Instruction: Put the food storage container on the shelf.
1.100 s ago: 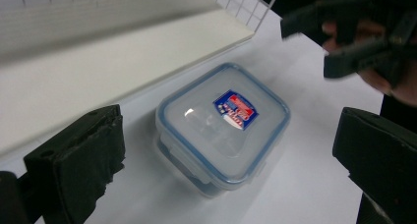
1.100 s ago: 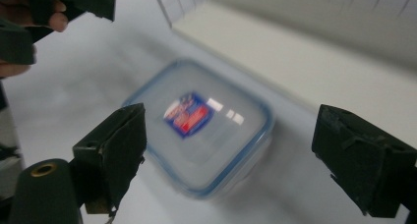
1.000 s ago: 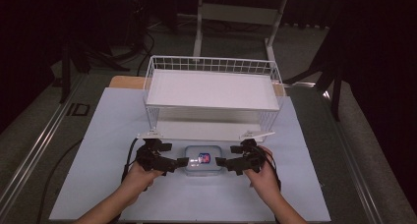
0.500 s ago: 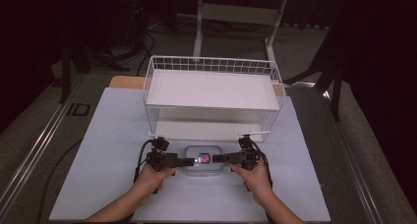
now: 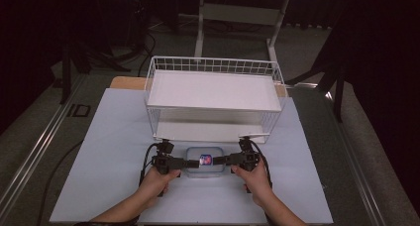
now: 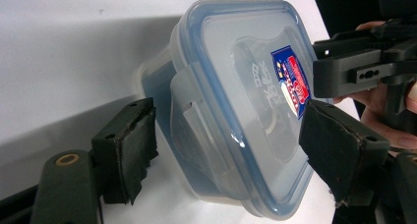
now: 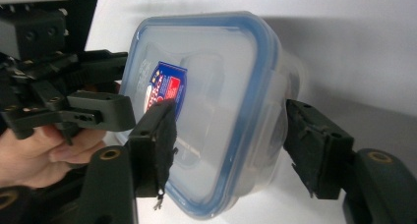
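Observation:
A clear plastic box (image 5: pixel 205 161) with a blue-rimmed snap lid and a red and blue sticker (image 5: pixel 206 160) sits on the white mat near the front edge. My left gripper (image 5: pixel 190 163) comes at its left end and my right gripper (image 5: pixel 221 161) at its right end. In the left gripper view the box (image 6: pixel 231 101) lies between the open jaws (image 6: pixel 231 157), one pad (image 6: pixel 129 153) low by its side latch and the other (image 6: pixel 339 153) over the lid. In the right gripper view the box (image 7: pixel 216 106) sits likewise inside the open jaws (image 7: pixel 236 153), with small gaps at the pads.
A white wire shelf rack (image 5: pixel 214 89) stands just behind the box, its lower opening facing me. The white mat (image 5: pixel 114 137) covers the table. A table frame (image 5: pixel 237 18) stands on the dark floor at the back. Cables trail from both grippers.
Both hands have drawn in from the box's front corners to its left and right ends, and the jaws now straddle the ends. The box has not moved.

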Motion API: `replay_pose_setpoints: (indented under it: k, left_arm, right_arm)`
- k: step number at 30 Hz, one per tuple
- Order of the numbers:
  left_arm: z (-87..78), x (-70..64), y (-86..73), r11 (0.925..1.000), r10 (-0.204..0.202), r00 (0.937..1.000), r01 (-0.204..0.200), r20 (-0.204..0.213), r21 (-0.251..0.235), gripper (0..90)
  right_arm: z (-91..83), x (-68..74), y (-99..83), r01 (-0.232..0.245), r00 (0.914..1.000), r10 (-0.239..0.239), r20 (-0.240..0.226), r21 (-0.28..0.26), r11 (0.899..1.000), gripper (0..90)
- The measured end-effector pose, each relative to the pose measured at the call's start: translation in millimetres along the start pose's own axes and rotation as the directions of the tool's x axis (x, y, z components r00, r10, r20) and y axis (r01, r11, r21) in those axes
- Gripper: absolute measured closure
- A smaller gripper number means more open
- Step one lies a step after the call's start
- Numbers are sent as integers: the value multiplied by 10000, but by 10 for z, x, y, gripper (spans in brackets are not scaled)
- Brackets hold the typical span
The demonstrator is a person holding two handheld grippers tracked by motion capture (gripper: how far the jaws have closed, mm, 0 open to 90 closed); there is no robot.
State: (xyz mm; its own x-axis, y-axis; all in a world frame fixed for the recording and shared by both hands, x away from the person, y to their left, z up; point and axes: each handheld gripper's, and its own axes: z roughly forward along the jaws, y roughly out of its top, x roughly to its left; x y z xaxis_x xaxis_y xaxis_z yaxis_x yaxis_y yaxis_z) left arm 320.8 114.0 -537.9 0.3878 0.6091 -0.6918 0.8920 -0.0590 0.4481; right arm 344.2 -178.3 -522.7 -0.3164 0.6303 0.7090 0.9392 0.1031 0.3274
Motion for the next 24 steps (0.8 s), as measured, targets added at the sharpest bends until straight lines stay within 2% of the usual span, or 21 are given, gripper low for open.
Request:
replay_pose_setpoints:
  k: [1,5,7,12,16,18,21,23,24]
  left_arm:
    - [-7,-1,9,9999,-108,9999,108,-3,94,255]
    - [-39,-98,14,9995,302,9982,-301,-525,37,303]
    - [-59,-154,-7,9987,472,9956,-484,-807,-129,349]
    - [-64,-201,-39,9978,652,9937,-663,-914,-81,355]
    - [-71,-286,-73,9958,896,9876,-912,-1288,-64,355]
    - [-74,-300,-83,9954,940,9864,-959,-1346,-78,362]
    - [-87,-337,-136,9947,850,9845,-928,-1532,-443,372]
    - [-94,-378,-165,9927,966,9806,-1073,-1705,-542,384]
    - [-94,-378,-165,9927,966,9806,-1073,-1705,-542,384]
  right_arm:
    - [1,5,-12,5,10000,-5,13,38,10000,390]
    - [9,58,-24,12,9993,-13,366,47,10000,379]
    - [8,86,-61,-159,9986,168,499,-175,9997,376]
    - [-10,147,-159,175,9969,-126,780,-622,9979,378]
    - [-23,216,-218,562,9927,-474,1106,-785,9953,379]
    - [-24,239,-243,777,9901,-659,1239,-925,9927,380]
    - [-29,277,-284,932,9870,-773,1409,-1101,9895,382]
    - [-34,289,-302,965,9865,-793,1436,-1177,9883,383]
    - [-34,289,-302,965,9865,-793,1436,-1177,9883,383]
